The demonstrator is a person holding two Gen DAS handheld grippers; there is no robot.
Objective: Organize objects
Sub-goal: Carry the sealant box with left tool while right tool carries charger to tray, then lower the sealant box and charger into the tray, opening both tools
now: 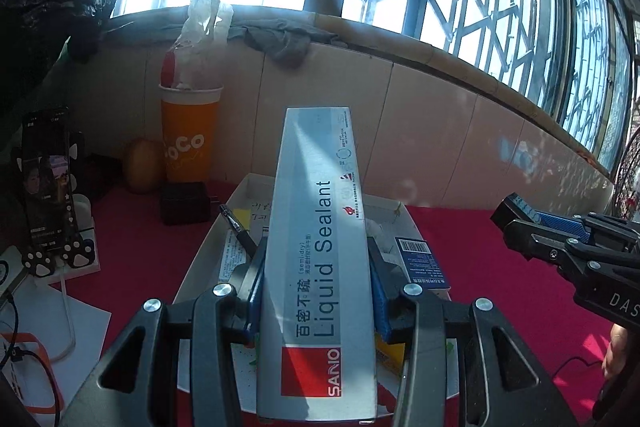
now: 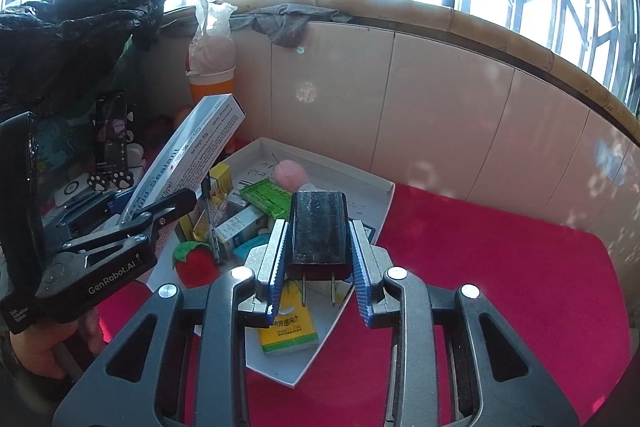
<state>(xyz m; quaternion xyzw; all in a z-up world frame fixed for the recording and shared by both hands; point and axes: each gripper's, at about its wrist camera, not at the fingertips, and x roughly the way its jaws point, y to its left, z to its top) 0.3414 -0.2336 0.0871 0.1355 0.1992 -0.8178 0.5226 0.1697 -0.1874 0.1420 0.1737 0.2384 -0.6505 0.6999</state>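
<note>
1. Your left gripper (image 1: pixel 316 291) is clamped on the long grey Liquid Sealant box (image 1: pixel 316 247); its blue pads press the box's two long sides, and the box runs straight out ahead of the jaws, its far end raised above the white tray (image 1: pixel 240 195).
2. Your right gripper (image 2: pixel 318 267) is closed on a black plug adapter (image 2: pixel 319 231), gripped by its flanks, with its two metal prongs pointing back toward the camera and its body standing up between the fingers, above the tray's near corner.
3. Only the right wrist view shows the tray's contents below and left of those jaws: a yellow tissue pack (image 2: pixel 289 327) under the adapter, a green packet (image 2: pixel 266 195), a pink puff (image 2: pixel 289 174), a red strawberry toy (image 2: pixel 196 263), a pen (image 2: pixel 209 219) and small cartons. It also shows your left gripper from the side, with the box slanting upward.
4. Only the left wrist view shows the box's top face: a red SANIO square at the near end, black lettering along its length, and small logos toward the far end. The tray beneath is mostly hidden by the box.
5. Left of the left jaws, that view shows an orange CoCo cup (image 1: pixel 190 143), a second black adapter (image 1: pixel 185 203) and a phone (image 1: pixel 47 183) on a paw-print stand.
6. Your right gripper appears at that view's right edge, over the red cloth (image 1: pixel 500 287).
</note>
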